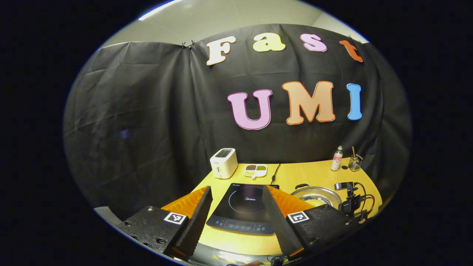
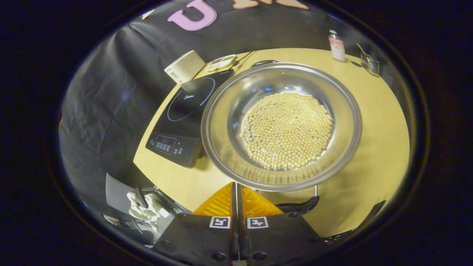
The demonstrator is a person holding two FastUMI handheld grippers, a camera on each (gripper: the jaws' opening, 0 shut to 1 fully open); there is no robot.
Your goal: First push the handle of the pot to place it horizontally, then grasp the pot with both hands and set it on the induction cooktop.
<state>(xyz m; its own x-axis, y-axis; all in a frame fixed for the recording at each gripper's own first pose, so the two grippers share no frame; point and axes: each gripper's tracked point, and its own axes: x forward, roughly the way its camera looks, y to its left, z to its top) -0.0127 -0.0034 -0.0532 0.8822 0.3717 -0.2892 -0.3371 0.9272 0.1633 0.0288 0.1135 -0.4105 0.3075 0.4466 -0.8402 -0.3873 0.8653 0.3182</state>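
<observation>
A steel pot [image 2: 281, 125] holding pale yellow beans stands on the yellow table, just right of the black induction cooktop [image 2: 184, 114]. One black pot handle [image 2: 301, 205] sits at the near rim and another [image 2: 264, 62] at the far rim. My right gripper [image 2: 236, 184] is shut with nothing between its fingers, its tips at the pot's near rim, just left of the near handle. In the left gripper view, my left gripper [image 1: 237, 188] is open above the table's front edge, with the cooktop [image 1: 245, 208] framed between its fingers and the pot [image 1: 316, 195] to the right.
A white toaster [image 1: 223, 162] and a small dish of beans [image 1: 255, 170] stand behind the cooktop. A bottle [image 1: 336, 159] and a glass holder [image 1: 355, 162] are at the back right corner. A gloved hand [image 2: 144, 208] shows at lower left.
</observation>
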